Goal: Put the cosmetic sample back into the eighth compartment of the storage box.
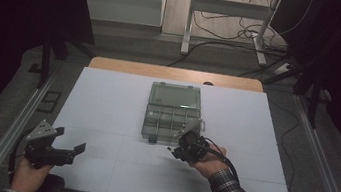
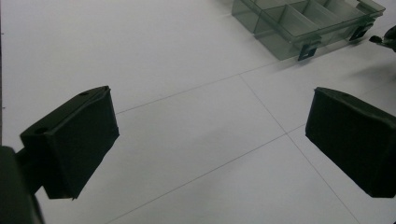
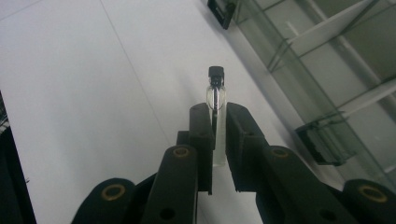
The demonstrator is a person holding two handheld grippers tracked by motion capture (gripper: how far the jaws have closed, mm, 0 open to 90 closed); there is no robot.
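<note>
In the right gripper view a small clear glass vial [image 3: 216,93] with a black cap stands out between the two black jaws, and my right gripper [image 3: 217,114] is shut on it. From above, the right gripper [image 1: 177,150] hovers just in front of the near right corner of a clear green compartment box [image 1: 172,112] whose lid lies open toward the far side. My left gripper [image 1: 77,148] rests at the table's near left, open, with nothing between its jaws. In the left gripper view its pads [image 2: 74,140] stand wide apart over the bare white sheet, and the box [image 2: 299,23] lies at the upper right.
A white sheet [image 1: 105,117] covers the table, with a wooden strip at its far edge. Black latches [image 3: 322,144] stick out from the box's near side. Dark curtains flank the table, and a desk frame with cables [image 1: 228,28] stands on the floor beyond.
</note>
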